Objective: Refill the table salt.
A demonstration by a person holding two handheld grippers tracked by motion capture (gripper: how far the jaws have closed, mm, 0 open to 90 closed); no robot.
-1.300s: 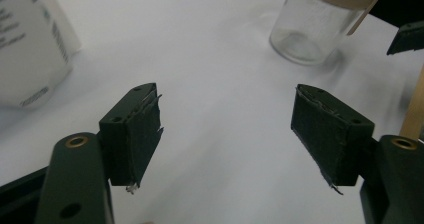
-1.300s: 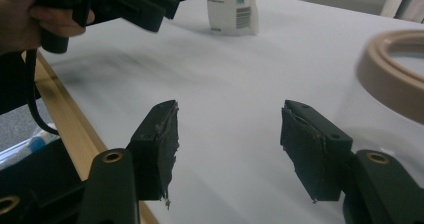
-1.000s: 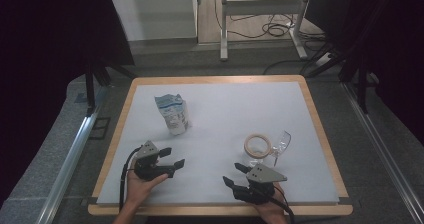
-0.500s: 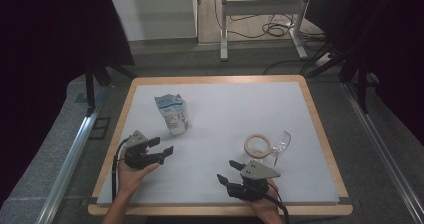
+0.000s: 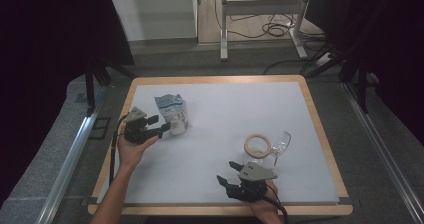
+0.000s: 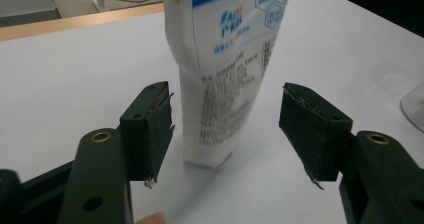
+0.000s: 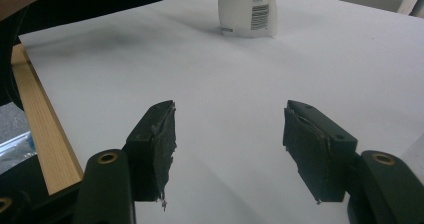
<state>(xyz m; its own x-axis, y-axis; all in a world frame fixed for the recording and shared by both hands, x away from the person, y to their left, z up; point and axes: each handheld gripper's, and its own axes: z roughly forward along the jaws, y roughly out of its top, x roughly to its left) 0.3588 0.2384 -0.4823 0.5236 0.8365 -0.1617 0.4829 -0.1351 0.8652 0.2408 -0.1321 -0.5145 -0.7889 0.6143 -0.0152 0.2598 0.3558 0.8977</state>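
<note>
A: Reaching for the white pouch [image 6: 227,79], is the left gripper [image 5: 161,130] gripping yet?

B: No. The pouch is standing upright at the far left of the white table [image 5: 225,134]; the jaws have just been closing, are flanking its base and touching nothing.

A: And the right gripper [image 5: 229,176]?

B: It is hovering half open and empty near the front edge. Next I'd be nudging the left forward and squeezing gently, since the pouch looks soft.

White pouch [image 6: 225,69]: glossy plastic film, printed, creased. Table [image 5: 215,79]: pale wood rim, matt white sheet on top, smooth. Left gripper [image 6: 227,129] and right gripper [image 7: 230,151]: matt black plastic jaws, rough frayed pads. Tape ring [image 5: 257,145] at 3 o'clock of pouch: tan, smooth. Clear glossy plastic piece [image 5: 282,142] just beside it.
</note>
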